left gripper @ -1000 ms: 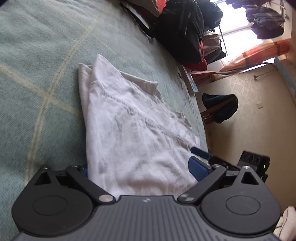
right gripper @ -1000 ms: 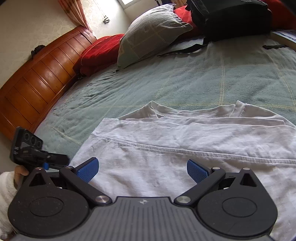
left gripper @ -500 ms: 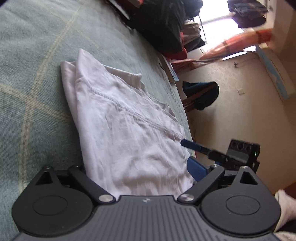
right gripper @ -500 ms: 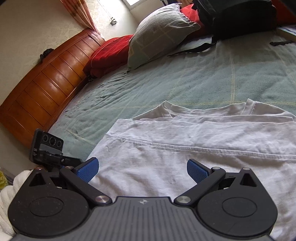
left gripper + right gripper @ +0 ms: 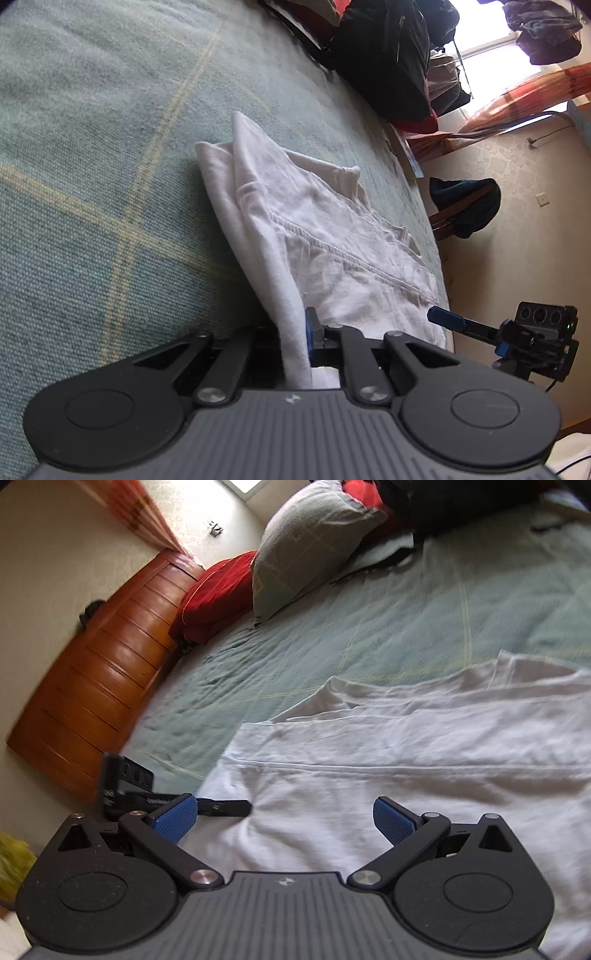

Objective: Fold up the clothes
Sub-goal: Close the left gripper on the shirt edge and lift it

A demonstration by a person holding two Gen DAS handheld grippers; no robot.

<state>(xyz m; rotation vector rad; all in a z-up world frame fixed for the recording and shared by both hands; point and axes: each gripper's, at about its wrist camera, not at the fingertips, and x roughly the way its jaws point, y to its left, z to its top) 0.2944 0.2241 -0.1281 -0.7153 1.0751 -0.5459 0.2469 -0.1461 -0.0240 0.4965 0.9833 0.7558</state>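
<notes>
Closing left gripper (image 5: 295, 339) jaws pinching limp, light, partly folded white cotton garment (image 5: 317, 236) at near edge; right gripper (image 5: 284, 816) gaping above it.

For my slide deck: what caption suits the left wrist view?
Left gripper closing on the near edge of a white garment lying on a green blanket.

One white cotton garment (image 5: 325, 236), folded. One green blanket with yellow grid lines (image 5: 406, 627). One grey-green pillow (image 5: 310, 542). One red pillow (image 5: 218, 590). One black bag (image 5: 384, 55). Two black grippers with blue pads: left gripper (image 5: 295, 339), right gripper (image 5: 284, 816).
</notes>
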